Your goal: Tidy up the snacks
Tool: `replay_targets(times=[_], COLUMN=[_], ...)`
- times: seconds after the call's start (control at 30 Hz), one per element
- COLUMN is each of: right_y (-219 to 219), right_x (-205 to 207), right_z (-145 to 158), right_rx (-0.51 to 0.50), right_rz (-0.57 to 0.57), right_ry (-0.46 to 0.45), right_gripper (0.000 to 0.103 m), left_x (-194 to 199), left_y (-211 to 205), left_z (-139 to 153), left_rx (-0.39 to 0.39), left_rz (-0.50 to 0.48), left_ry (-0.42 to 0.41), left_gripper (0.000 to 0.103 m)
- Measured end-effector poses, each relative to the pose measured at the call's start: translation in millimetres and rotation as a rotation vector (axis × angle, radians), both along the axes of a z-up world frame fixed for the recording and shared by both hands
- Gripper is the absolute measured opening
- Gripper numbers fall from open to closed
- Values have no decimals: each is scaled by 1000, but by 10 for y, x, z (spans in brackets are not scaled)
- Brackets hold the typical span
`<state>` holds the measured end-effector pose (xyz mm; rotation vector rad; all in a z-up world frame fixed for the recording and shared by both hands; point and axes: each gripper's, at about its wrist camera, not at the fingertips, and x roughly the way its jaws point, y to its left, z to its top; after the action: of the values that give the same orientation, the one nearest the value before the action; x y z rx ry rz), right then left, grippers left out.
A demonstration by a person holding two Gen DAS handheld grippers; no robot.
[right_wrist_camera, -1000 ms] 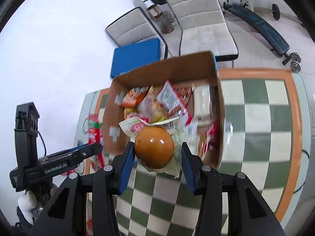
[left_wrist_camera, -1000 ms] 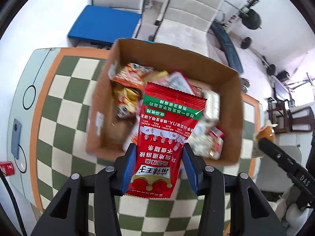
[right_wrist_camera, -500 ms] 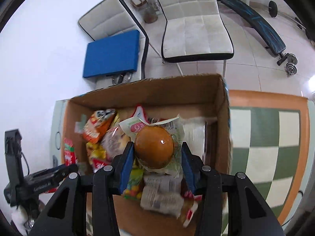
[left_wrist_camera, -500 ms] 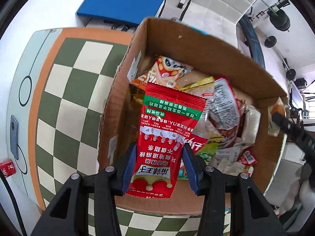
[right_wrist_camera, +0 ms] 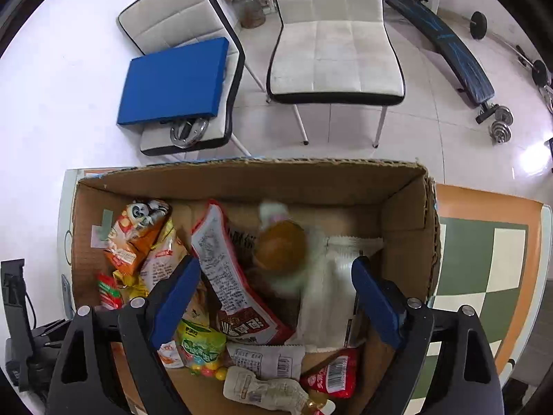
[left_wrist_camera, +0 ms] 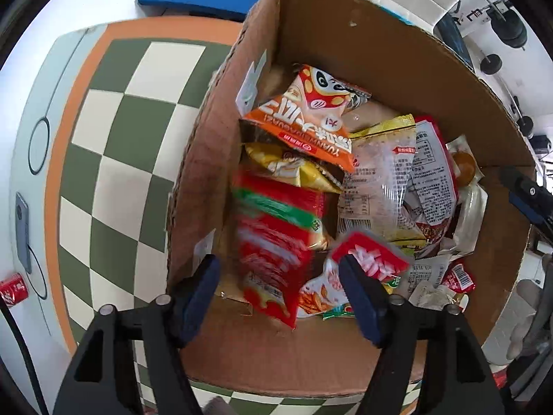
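A cardboard box (left_wrist_camera: pixel 397 58) holds several snack packets. In the left wrist view my left gripper (left_wrist_camera: pixel 278 288) is open above the box's near left part; the red packet (left_wrist_camera: pixel 276 238) lies blurred below it, free of the fingers, beside an orange panda packet (left_wrist_camera: pixel 311 128). In the right wrist view my right gripper (right_wrist_camera: pixel 276 292) is open over the box (right_wrist_camera: pixel 242 180); the wrapped brown bun (right_wrist_camera: pixel 281 247) is blurred below it among the packets, free of the fingers. The bun also shows in the left wrist view (left_wrist_camera: pixel 463 169).
The box stands on a green and cream checkered table (left_wrist_camera: pixel 103 159) with an orange border. A small red can (left_wrist_camera: pixel 12 288) sits at the table's left edge. Two white chairs (right_wrist_camera: pixel 331 45) and a blue pad (right_wrist_camera: pixel 176 79) stand on the floor behind the box.
Both grippers opened over the box. The red packet dropped from the left gripper and the bun dropped from the right gripper, both into the box.
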<state>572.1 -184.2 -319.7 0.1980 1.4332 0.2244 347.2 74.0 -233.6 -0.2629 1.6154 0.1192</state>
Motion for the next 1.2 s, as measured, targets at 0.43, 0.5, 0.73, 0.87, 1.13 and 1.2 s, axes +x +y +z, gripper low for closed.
replay_targets(times=[0.43,0.5,0.73,0.87,1.13,1.2], right_y=[64,60,-72,-182,-383,-396], right_x=[-292,-456,-1149,-1450,-1846,-1938], right_z=[315,386,533,666,1095,1233], right_rx=[-46,-67,-74,-82,-87,-88], right_rz=[21,22,-17,-56,-117,-126], right_ry=[-79,-97,-112,-132,-200,-224], right_gripper=[92,92,92,93,93,94], left_x=[-9,-60,-374,-535,-824,-943], left_y=[-209,-271,-465,-539,-644,-669], left_z=[461,540,779,920,1282,1419], left_rx=[20,41,43,45,47,40], left_rz=[-42,-65,-106,-128,-150,-156], left_ry=[-150,-167,-241,-276,-359,-386], left_gripper=[80,80,80,95,95,95])
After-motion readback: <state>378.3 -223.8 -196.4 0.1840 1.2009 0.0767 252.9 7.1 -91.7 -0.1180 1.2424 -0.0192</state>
